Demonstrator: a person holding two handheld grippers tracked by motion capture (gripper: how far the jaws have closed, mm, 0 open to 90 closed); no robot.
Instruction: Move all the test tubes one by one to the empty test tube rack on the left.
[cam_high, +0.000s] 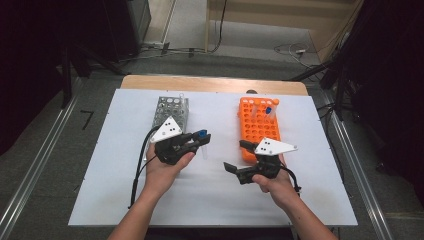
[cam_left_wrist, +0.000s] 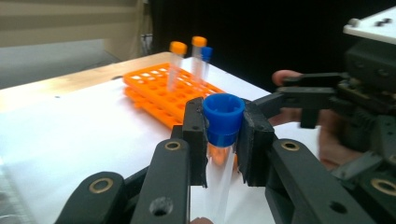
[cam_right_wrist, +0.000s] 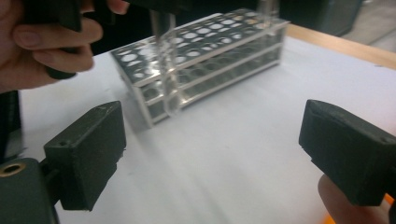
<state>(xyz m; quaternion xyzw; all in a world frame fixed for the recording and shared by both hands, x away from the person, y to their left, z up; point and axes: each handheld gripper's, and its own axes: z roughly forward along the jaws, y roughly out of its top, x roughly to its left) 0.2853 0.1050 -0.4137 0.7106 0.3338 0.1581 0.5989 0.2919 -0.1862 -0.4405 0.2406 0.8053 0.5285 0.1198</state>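
A blue-capped tube (cam_high: 202, 141) is held in the left tongs (cam_high: 200, 138), left of centre in the high view, above the white bench (cam_high: 120, 165) and between the two racks. In the left gripper view the jaws are seen pressed against the blue cap (cam_left_wrist: 223, 119) from both sides, so the tongs are closed on the tube (cam_left_wrist: 219, 182) just under its top. Its clear body hangs down from the cap toward the bottom of that frame; the long axis is judged to be close to upright, cap up, with a slight tilt.

The steel rack (cam_high: 170, 114), at upper left of the bench, is seen with nearly all its holes empty; one clear tube (cam_right_wrist: 267, 9) appears to stand at its far end, though this is too blurred to be sure.

The right tongs (cam_high: 239, 157), right of centre, stand wide open with nothing between the jaws, as the right gripper view confirms; there the held tube (cam_right_wrist: 166, 60) hangs in front of the steel rack (cam_right_wrist: 201, 56).

The orange rack (cam_high: 257, 127), at upper right of the bench, already carries a few capped tubes (cam_left_wrist: 198, 58) at its far end. The transfer is judged to be partly done: the blue-capped tube is in the air between racks, with placing into a hole left to do. Which rack is the goal cannot be told.
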